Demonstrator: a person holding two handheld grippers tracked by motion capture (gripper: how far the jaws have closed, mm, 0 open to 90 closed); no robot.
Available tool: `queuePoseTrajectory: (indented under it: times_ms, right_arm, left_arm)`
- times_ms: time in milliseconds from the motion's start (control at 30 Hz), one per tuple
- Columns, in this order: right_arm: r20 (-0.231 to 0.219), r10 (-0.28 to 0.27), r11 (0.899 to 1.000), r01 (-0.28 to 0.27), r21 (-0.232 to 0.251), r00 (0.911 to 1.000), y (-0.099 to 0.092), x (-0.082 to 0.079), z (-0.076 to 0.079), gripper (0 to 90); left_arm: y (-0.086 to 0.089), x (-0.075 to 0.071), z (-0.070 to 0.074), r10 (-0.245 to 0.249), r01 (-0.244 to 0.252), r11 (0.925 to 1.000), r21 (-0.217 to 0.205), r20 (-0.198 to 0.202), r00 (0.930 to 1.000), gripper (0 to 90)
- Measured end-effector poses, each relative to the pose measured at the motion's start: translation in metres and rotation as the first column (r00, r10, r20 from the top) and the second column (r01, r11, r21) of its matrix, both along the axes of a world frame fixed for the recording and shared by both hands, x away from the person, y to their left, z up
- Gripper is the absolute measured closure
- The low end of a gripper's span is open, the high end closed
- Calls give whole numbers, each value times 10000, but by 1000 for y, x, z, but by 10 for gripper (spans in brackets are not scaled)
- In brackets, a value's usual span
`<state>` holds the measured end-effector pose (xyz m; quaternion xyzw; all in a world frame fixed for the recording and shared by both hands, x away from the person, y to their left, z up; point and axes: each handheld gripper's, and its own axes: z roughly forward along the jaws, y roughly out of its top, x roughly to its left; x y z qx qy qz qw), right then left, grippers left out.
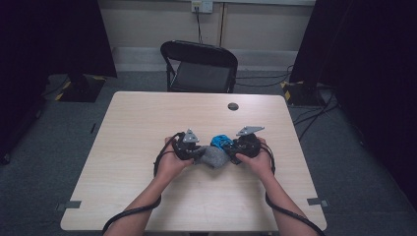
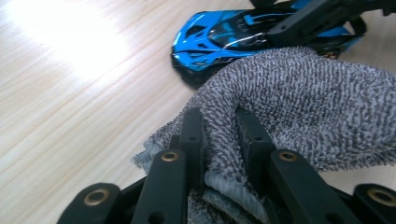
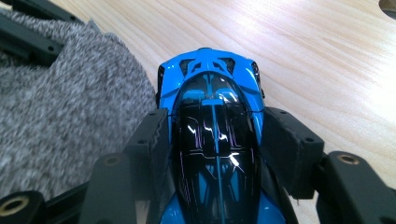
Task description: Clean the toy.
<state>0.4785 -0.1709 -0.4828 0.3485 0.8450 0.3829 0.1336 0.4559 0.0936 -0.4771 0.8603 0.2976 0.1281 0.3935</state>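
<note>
Fingers of the left gripper [image 2: 219,135] pinch a fold of the grey cloth [image 2: 308,107], while the right gripper [image 3: 215,149] clamps the blue toy car [image 3: 212,140] by its flanks, both near the middle of the wooden table [image 1: 147,128], where the cloth bunches against the car's side and stands between the two grippers. Beyond the far edge stands a black folding chair [image 1: 201,66], and a small dark round cap [image 1: 233,106] sits in the tabletop, as the high view shows; the right gripper view gives the car's glossy black roof, nose pointing away, and the left gripper view shows the car lying just beyond the cloth.
</note>
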Motion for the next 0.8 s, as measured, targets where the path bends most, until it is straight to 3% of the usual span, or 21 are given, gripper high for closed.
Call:
queuePoseTrajectory:
  times_ms: [200,367,600,667,800]
  right_arm:
    - [13,1,10000,-1,3,10000,0,0,0,424]
    - [35,17,10000,-18,12,10000,0,0,0,424]
    - [69,7,10000,-8,52,10000,-1,-1,-1,424]
    - [77,10,10000,-10,54,10000,-1,-1,-1,424]
    - [103,14,10000,-15,54,9999,-1,-1,-1,424]
  left_arm:
    - [10,7,-2,386,-386,9993,-26,-94,9992,753]
    - [17,11,-3,610,-611,9981,109,92,9981,753]
    - [25,15,-3,1004,-1003,9949,-37,34,9949,753]
    - [28,17,-2,1030,-1031,9946,137,135,9946,753]
    - [34,18,-3,1258,-1258,9921,7,73,9920,753]
